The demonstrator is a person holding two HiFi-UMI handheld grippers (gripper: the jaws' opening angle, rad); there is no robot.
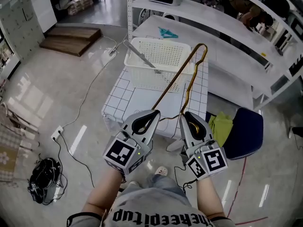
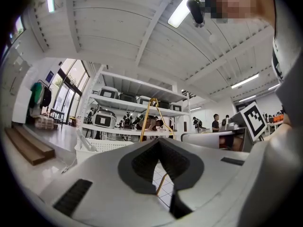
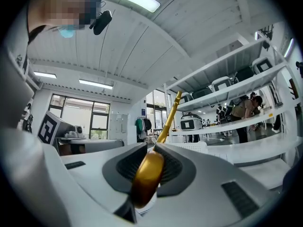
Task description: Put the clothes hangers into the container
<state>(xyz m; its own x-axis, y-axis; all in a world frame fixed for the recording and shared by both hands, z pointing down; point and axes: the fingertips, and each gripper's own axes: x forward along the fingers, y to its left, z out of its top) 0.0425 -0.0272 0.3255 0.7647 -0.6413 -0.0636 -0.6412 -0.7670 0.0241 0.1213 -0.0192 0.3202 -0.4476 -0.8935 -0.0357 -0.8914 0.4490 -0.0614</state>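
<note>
Both grippers are held level, side by side. The left gripper (image 1: 152, 115) has its jaws pinched on the thin wire of the gold hanger (image 1: 174, 81), and the right gripper (image 1: 189, 116) is clamped on its thick rounded end. The hanger slants away over the grid-patterned table (image 1: 127, 100). Its hook is by the right rim of the white basket (image 1: 142, 82), where a grey hanger (image 1: 140, 56) leans.

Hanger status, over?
Both shut on gold hanger: left gripper on wire, right gripper on thick end. Airborne, not in basket yet. One grey hanger juts from it.
</note>
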